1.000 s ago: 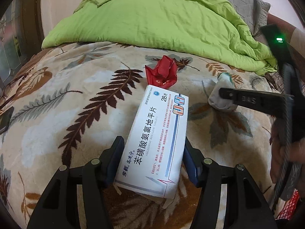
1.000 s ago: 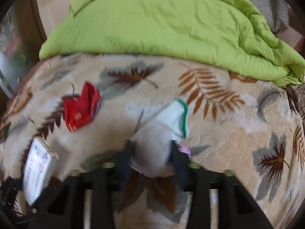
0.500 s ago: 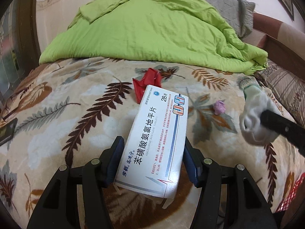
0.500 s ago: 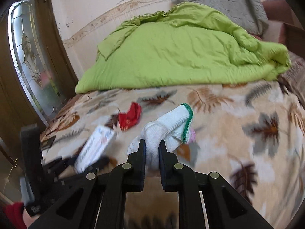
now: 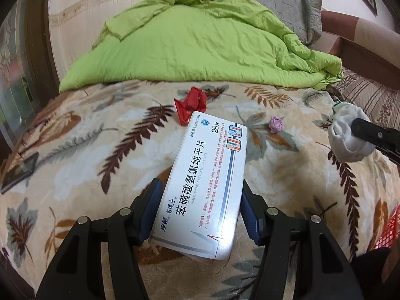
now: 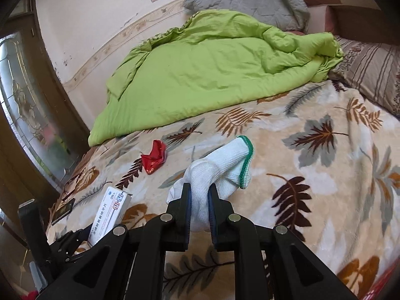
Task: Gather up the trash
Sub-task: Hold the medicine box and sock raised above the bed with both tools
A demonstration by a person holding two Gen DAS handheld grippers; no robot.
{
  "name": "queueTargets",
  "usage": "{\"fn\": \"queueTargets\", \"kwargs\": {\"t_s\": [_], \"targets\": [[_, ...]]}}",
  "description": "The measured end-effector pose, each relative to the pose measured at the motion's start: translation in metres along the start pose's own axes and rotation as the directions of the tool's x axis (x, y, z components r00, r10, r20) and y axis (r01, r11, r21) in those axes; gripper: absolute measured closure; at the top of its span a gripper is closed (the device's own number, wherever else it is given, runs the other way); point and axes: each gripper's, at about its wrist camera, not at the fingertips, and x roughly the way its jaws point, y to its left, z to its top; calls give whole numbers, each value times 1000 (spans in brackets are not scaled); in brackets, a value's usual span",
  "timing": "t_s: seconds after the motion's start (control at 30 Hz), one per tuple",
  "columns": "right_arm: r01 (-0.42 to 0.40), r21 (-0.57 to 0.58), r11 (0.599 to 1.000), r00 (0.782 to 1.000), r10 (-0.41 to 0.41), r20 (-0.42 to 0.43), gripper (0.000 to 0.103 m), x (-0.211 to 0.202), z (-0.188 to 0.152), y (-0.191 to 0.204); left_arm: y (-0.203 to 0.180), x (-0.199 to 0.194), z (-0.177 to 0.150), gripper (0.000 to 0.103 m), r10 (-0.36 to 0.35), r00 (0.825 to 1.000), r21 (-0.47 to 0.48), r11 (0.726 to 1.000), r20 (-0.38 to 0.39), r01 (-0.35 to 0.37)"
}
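Observation:
My left gripper [image 5: 200, 200] is shut on a white medicine box [image 5: 205, 182] with blue print and holds it above the leaf-patterned bed. The box also shows in the right wrist view [image 6: 110, 217]. My right gripper [image 6: 199, 195] is shut on a white glove with a green cuff [image 6: 220, 167], lifted off the bed; the glove shows at the right of the left wrist view [image 5: 347, 135]. A crumpled red wrapper [image 5: 191, 105] [image 6: 153, 156] and a small pink paper ball [image 5: 276, 124] lie on the blanket.
A green quilt [image 5: 200, 47] is heaped at the back of the bed, with a grey pillow [image 5: 282, 2] behind it. A striped pillow [image 6: 370, 70] lies at the right. A dark phone [image 6: 62, 211] lies near the left bed edge. Something red [image 5: 390, 227] shows at the lower right.
My right gripper has lifted the glove off the bed and drawn it back to the right, uncovering the pink paper ball. My left gripper has pulled back a little with the box.

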Motion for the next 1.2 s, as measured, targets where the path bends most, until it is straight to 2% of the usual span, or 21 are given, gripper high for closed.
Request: {"fn": "queueTargets", "kwargs": {"t_s": [0.3,1.2], "targets": [[8,-99,995,999,-4,38,89,-17,-10,21,-11,-8,1,44,28,998,51,998,54,-31],[-10,-70,997,1000,10,6,89,-7,-10,16,-18,-1,2,44,13,999,71,997,43,-16]]}}
